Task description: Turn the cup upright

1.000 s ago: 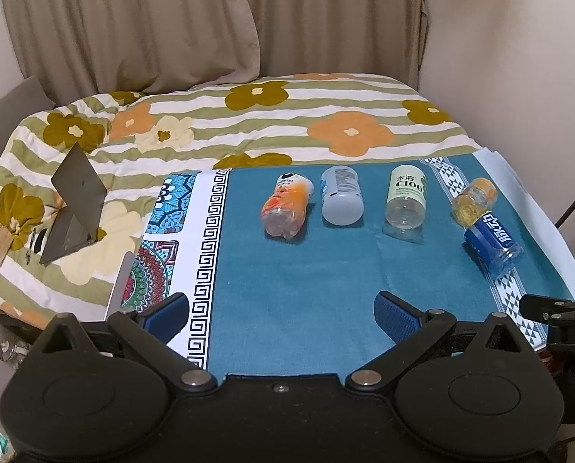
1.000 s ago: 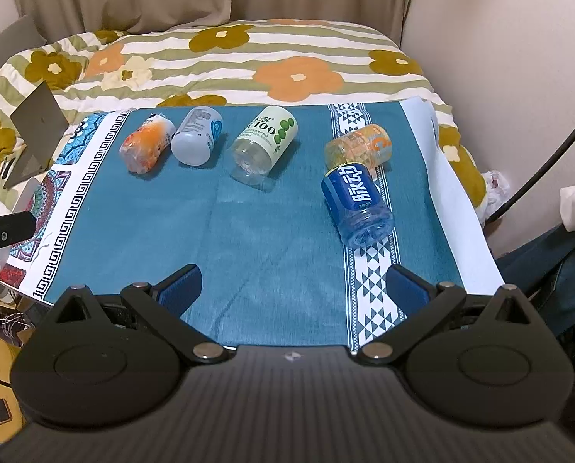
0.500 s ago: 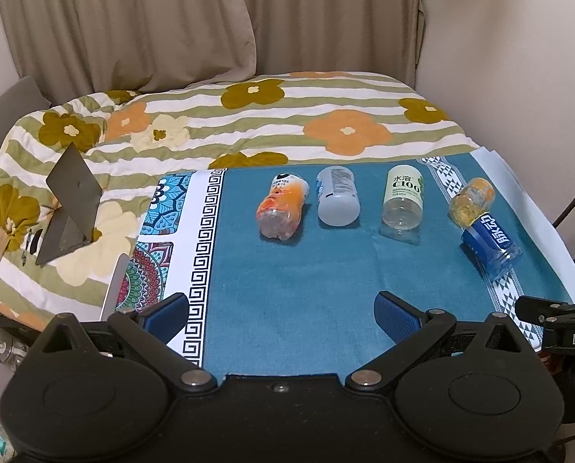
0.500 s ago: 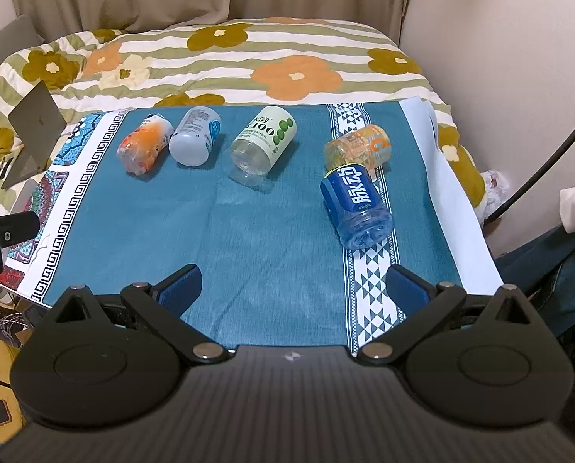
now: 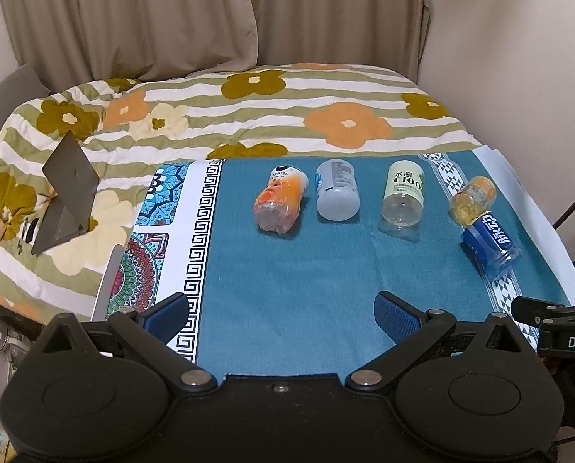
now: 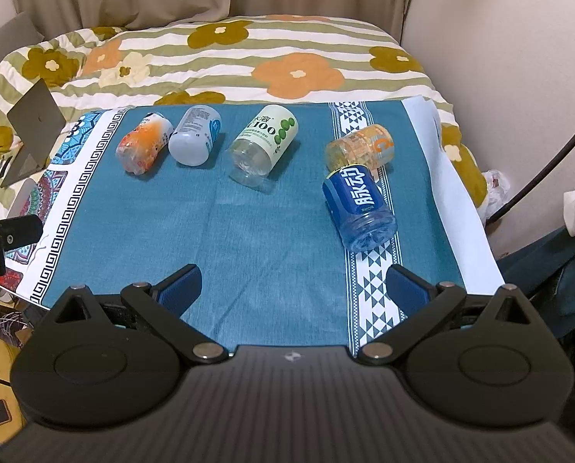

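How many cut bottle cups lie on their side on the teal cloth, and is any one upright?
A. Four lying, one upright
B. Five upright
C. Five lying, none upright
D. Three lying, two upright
C: the orange cup, white cup, green-label cup, amber cup and blue cup all lie sideways on the teal cloth.

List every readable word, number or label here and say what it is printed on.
"水溶 C100": green-and-white labelled cup, lying on its side.
"脉动": blue labelled cup, lying on its side.
"DAS", cut off at the frame edge: black gripper body at the left view's right edge.
Fine print on the white cup and orange cup: too small to read.
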The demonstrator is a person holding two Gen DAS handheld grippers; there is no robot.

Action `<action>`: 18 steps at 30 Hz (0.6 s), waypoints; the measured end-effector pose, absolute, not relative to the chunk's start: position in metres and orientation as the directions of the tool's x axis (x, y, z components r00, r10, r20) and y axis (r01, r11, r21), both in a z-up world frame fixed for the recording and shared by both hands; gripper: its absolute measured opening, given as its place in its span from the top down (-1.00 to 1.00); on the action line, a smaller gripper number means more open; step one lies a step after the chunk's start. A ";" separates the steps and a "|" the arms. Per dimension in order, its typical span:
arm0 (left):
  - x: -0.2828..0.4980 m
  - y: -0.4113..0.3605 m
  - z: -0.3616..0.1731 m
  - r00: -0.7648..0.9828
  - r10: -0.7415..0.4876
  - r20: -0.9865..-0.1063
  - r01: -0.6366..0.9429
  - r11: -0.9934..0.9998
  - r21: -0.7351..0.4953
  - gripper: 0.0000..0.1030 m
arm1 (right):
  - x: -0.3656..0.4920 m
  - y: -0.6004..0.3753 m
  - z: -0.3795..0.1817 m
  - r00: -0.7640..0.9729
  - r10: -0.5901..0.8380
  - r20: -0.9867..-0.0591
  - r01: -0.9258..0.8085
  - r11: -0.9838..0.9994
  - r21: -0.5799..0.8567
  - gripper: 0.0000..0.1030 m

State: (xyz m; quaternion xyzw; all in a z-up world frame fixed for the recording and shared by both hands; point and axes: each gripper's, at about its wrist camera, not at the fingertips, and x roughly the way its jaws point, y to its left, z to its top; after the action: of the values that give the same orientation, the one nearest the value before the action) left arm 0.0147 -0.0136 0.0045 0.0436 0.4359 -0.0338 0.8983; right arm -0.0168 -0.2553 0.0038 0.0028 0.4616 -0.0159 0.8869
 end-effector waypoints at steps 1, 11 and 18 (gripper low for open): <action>0.015 -0.014 0.004 0.616 -0.021 -0.787 0.098 0.994 0.050 -1.00 | -0.016 -0.255 0.003 0.571 -0.025 -0.820 0.031 0.999 -0.009 -1.00; 0.016 -0.015 0.003 0.609 -0.017 -0.793 0.095 0.994 0.052 -1.00 | -0.015 -0.255 0.001 0.569 -0.024 -0.822 0.031 0.999 -0.008 -1.00; 0.016 -0.017 0.004 0.610 -0.026 -0.792 0.093 0.995 0.039 -1.00 | -0.013 -0.255 0.000 0.567 -0.017 -0.824 0.028 1.000 -0.001 -1.00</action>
State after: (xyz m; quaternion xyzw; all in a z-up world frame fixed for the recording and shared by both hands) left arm 0.0162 -0.0167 0.0039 0.0378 0.4402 -0.0330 0.8965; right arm -0.0128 -0.2554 0.0004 0.0058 0.4652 -0.0127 0.8851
